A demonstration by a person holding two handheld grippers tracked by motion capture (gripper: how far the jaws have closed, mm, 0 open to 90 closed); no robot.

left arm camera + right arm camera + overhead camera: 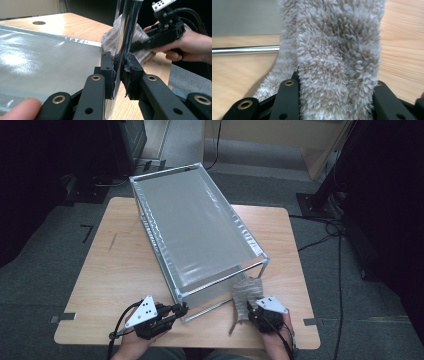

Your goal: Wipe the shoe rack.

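The left gripper (pixel 181 310) clamps the silver metal rack's (pixel 200 227) corner post near the wooden table's (pixel 115 265) front edge, likely steadying it; the right gripper (pixel 250 309) pinches a fluffy grey-beige cloth (pixel 245 292), seemingly for wiping.

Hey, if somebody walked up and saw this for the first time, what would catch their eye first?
Probably the big silvery rack, a metal frame with a grey liner, lying slantwise across the middle of the wooden table. At its near left corner the left gripper has its jaws clamped on a shiny post of the frame. At the near right corner the right gripper has a fluffy grey cloth between its jaws, beside the frame's near end.
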